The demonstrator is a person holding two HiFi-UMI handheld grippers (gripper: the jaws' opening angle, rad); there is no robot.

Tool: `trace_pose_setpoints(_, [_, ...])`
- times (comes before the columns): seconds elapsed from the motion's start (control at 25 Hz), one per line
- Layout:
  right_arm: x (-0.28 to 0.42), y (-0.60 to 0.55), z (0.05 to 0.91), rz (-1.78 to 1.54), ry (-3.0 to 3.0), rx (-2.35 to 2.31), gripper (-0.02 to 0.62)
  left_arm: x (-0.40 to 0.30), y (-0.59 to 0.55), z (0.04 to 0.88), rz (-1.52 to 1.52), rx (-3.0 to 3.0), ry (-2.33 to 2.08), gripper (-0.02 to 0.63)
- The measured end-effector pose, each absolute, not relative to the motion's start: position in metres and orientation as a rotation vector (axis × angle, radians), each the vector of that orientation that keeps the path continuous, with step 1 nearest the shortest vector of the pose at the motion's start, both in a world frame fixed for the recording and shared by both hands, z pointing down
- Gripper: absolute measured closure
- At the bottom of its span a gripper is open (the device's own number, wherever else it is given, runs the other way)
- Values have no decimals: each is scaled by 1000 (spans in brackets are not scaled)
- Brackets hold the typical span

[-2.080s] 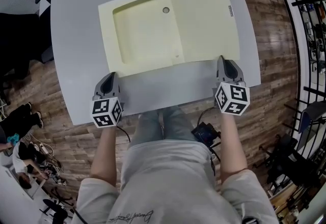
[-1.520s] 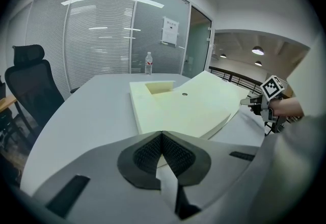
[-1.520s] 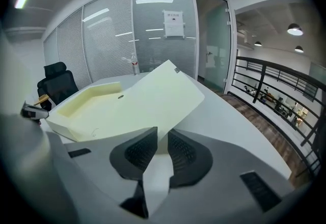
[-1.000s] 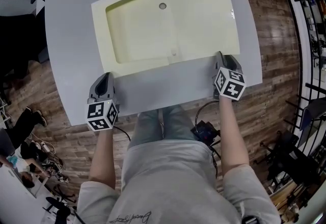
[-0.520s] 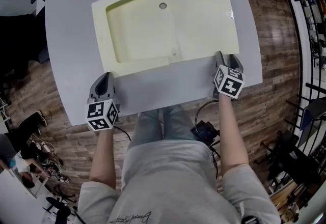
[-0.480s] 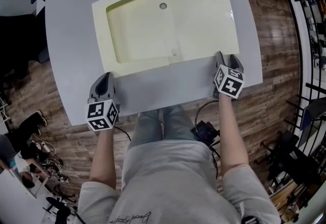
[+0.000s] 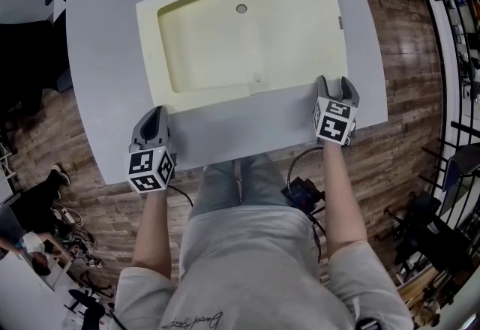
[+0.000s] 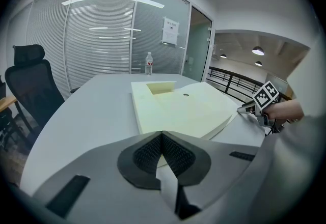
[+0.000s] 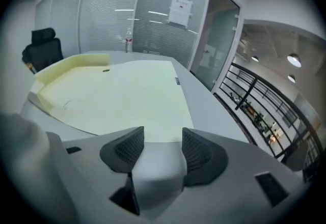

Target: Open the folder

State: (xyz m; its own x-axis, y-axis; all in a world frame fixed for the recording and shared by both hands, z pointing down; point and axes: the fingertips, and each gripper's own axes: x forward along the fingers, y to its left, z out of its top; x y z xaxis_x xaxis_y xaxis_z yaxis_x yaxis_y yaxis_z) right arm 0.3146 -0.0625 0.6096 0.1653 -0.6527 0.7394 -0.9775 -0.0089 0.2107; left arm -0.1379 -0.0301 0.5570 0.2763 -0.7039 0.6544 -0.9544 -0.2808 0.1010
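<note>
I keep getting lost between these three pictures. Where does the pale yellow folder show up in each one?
Head view: the folder lies in the upper middle, on the grey table.
Left gripper view: the folder sits at the centre.
Right gripper view: the folder spreads from the left to the centre.
Shared landmark: the small round spot on the folder.

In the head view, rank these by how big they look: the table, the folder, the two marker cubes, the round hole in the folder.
1. table
2. folder
3. right marker cube and left marker cube: they look about alike, so I won't rank one over the other
4. round hole, the smallest
</note>
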Motion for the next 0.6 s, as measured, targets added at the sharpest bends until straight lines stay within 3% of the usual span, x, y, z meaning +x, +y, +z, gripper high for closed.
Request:
trace_pose_setpoints(0.12, [297, -65, 608, 499, -1598, 1628, 411, -138, -30, 557, 685, 2069, -1492, 597])
trace_pose_setpoints(0.28, [279, -63, 615, 441, -1620, 1509, 565, -138, -30, 556, 683, 2067, -1493, 597])
trace_pose_setpoints(0.6, [276, -64, 615, 545, -1685, 1458, 572, -140, -29, 556, 675, 2064, -1500, 597])
